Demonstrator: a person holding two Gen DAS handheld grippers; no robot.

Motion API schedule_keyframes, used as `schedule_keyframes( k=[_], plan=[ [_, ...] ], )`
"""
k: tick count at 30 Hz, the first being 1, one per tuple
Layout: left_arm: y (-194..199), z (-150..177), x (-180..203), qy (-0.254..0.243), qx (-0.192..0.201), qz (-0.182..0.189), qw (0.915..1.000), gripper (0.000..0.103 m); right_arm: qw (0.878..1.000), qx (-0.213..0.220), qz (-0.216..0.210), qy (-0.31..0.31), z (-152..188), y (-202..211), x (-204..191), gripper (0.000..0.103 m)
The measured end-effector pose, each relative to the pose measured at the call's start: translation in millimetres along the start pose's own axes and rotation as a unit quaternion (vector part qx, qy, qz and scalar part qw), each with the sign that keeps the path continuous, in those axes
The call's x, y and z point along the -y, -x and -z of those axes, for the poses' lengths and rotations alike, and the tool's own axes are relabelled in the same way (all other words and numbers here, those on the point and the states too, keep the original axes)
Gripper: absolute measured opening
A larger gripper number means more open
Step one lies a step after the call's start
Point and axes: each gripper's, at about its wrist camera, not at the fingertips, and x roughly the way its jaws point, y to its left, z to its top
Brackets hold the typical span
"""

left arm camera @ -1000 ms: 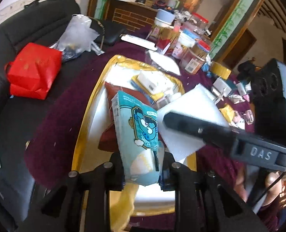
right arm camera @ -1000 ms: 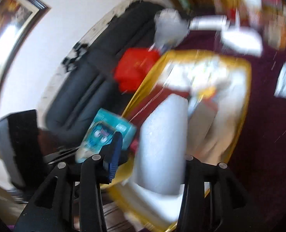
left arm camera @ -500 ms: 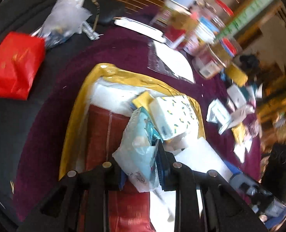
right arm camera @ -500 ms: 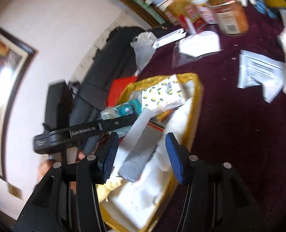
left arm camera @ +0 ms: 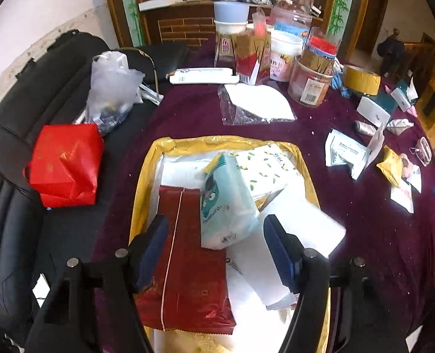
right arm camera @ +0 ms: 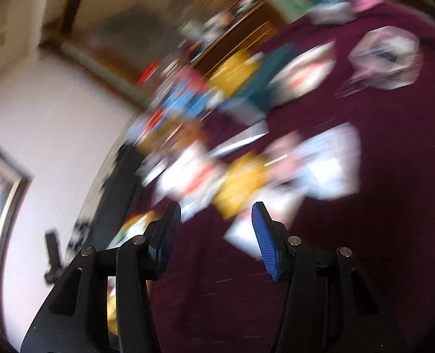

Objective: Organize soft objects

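Note:
In the left wrist view a gold tray (left arm camera: 147, 182) on the purple tablecloth holds soft packs. A teal tissue pack with a cartoon bear (left arm camera: 226, 203) lies tilted on a dark red pouch (left arm camera: 185, 264), white foam sheets (left arm camera: 300, 223) and a white pack with yellow dots (left arm camera: 267, 170). My left gripper (left arm camera: 214, 244) is open and empty just in front of the teal pack. My right gripper (right arm camera: 216, 235) is open and empty above the tablecloth; its view is blurred, with yellow and white packets (right arm camera: 247, 182) ahead.
A red bag (left arm camera: 64, 164) and a clear plastic bag (left arm camera: 111, 88) sit on the black sofa at left. Jars and cups (left arm camera: 276, 56) crowd the table's far side. Loose packets and papers (left arm camera: 364, 153) and a tape roll (left arm camera: 361, 79) lie at right.
My left gripper opened and let the teal tissue pack go onto the tray, then drew back. My right gripper let go of the white foam sheet and swung away to the right.

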Motion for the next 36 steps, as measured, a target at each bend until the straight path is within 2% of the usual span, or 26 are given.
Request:
schedule_keyframes(
  k=[3,4,5,6,9,11,15,19,22,24,27,30,33,36],
  plan=[
    [27,2,5,0.004,0.052,0.004,0.9986,0.067,0.995,0.055,0.084,-0.014,-29,42,40,0.05],
    [37,4,9,0.004,0.067,0.007,0.9977,0.068,0.993,0.067,0.1,-0.02,-40,51,50,0.052],
    [46,7,13,0.004,0.079,0.011,0.9968,0.068,0.99,0.072,0.116,-0.033,-51,57,62,0.062],
    [55,12,18,0.004,0.092,0.019,0.9956,0.068,0.987,0.074,0.132,-0.056,-66,62,77,0.067],
    [75,31,43,-0.006,0.12,0.067,0.9905,0.071,0.979,0.094,0.149,-0.104,-105,68,106,0.068],
    [82,45,61,-0.027,0.128,0.096,0.9868,0.071,0.973,0.104,0.179,-0.1,-138,63,114,0.068],
    [89,70,100,-0.075,0.146,0.126,0.9783,0.071,0.965,0.072,0.238,-0.078,-192,16,123,0.068],
    [72,74,132,-0.102,0.113,0.144,0.9778,0.072,0.957,0.055,0.276,-0.07,-215,-25,140,0.068],
    [59,72,147,-0.105,0.088,0.162,0.9771,0.072,0.951,0.038,0.302,-0.052,-210,-53,148,0.067],
    [53,71,152,-0.1,0.081,0.174,0.9764,0.072,0.949,0.041,0.314,-0.016,-202,-62,142,0.068],
    [44,72,154,-0.086,0.06,0.2,0.9741,0.072,0.954,0.016,0.299,0.027,-171,-56,124,0.069],
    [35,77,158,-0.074,0.037,0.228,0.9702,0.072,0.956,-0.033,0.283,0.071,-128,-42,98,0.07],
    [31,86,163,-0.076,0.025,0.248,0.9654,0.072,0.958,-0.089,0.248,0.114,-66,-21,65,0.072],
    [29,93,169,-0.081,0.015,0.26,0.9622,0.072,0.958,-0.15,0.191,0.155,-2,-3,30,0.072]
  ],
)
